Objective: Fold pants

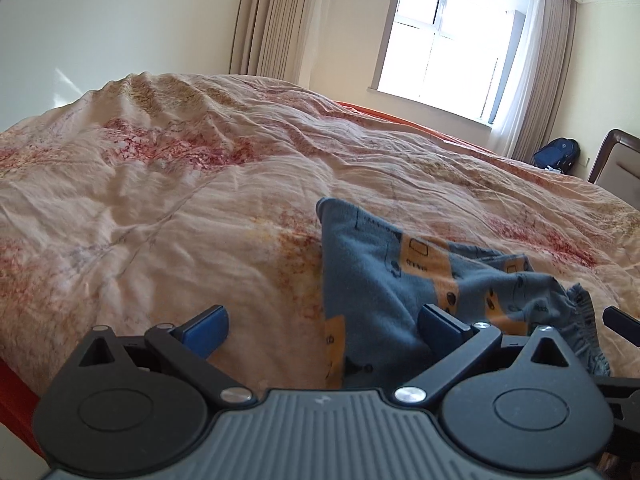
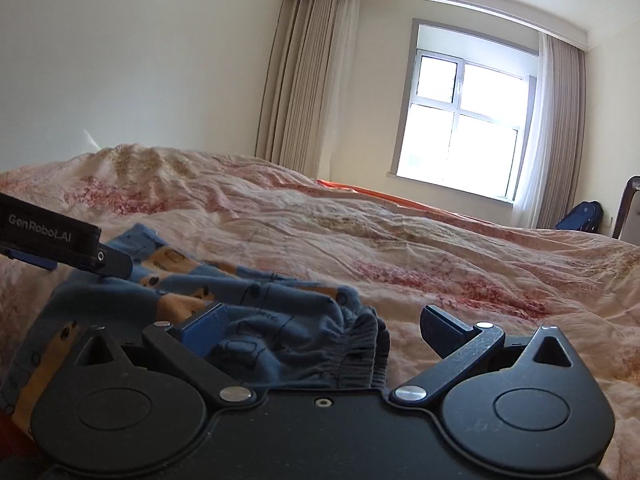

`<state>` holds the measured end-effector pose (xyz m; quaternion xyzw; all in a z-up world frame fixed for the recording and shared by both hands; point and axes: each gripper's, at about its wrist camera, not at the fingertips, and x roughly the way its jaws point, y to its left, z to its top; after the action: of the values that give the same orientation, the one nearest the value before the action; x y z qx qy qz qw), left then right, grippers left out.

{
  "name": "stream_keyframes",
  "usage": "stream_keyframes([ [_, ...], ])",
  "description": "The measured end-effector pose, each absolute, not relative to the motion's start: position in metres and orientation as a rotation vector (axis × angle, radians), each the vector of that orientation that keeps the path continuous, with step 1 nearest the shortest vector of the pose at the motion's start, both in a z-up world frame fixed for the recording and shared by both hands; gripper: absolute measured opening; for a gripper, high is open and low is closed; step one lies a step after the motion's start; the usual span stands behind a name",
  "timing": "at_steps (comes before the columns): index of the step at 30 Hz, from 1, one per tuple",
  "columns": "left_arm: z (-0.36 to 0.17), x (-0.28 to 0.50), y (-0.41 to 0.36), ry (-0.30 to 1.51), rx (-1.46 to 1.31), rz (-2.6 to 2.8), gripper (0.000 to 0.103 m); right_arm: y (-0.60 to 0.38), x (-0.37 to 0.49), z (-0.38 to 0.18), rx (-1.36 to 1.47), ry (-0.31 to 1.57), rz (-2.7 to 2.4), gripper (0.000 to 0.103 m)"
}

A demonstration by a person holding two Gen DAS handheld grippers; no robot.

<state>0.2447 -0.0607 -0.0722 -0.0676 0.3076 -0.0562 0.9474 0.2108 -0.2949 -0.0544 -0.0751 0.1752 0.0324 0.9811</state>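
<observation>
Blue pants with orange patches lie bunched on the bed, with the gathered waistband to the right. My left gripper stands open over their left part, its right finger above the cloth and its left finger above the quilt. In the right wrist view the pants lie at lower left with the waistband just ahead of my open right gripper. Nothing sits between either pair of fingers. The left gripper shows at the left edge there.
A wrinkled pink floral quilt covers the bed, over an orange sheet. A window with curtains is beyond. A blue backpack and a chair stand at the far right.
</observation>
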Motion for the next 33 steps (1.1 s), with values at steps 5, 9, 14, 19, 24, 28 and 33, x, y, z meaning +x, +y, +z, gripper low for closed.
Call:
stream_keyframes([
  [5, -0.072, 0.227, -0.06, 0.652, -0.144, -0.109, 0.102, -0.311, 0.192, -0.062, -0.106, 0.404, 0.017, 0.103],
  [9, -0.073, 0.214, -0.062, 0.695, -0.128, -0.105, 0.102, -0.322, 0.174, -0.066, -0.086, 0.432, -0.02, 0.103],
  [14, -0.071, 0.197, -0.061, 0.727, -0.129, -0.101, 0.103, -0.329, 0.156, -0.067, -0.039, 0.45, -0.047, 0.103],
  [19, -0.069, 0.184, -0.061, 0.752, -0.114, -0.091, 0.103, -0.331, 0.141, -0.064, -0.029, 0.462, -0.059, 0.103],
  [24, -0.067, 0.175, -0.059, 0.76, -0.113, -0.093, 0.103, -0.333, 0.13, -0.066, -0.04, 0.512, -0.103, 0.103],
  [28, -0.067, 0.171, -0.059, 0.761, -0.103, -0.091, 0.103, -0.339, 0.121, -0.064, -0.003, 0.515, -0.106, 0.103],
  [33, -0.067, 0.17, -0.056, 0.759, -0.106, -0.088, 0.103, -0.34, 0.117, -0.059, 0.003, 0.505, -0.085, 0.103],
])
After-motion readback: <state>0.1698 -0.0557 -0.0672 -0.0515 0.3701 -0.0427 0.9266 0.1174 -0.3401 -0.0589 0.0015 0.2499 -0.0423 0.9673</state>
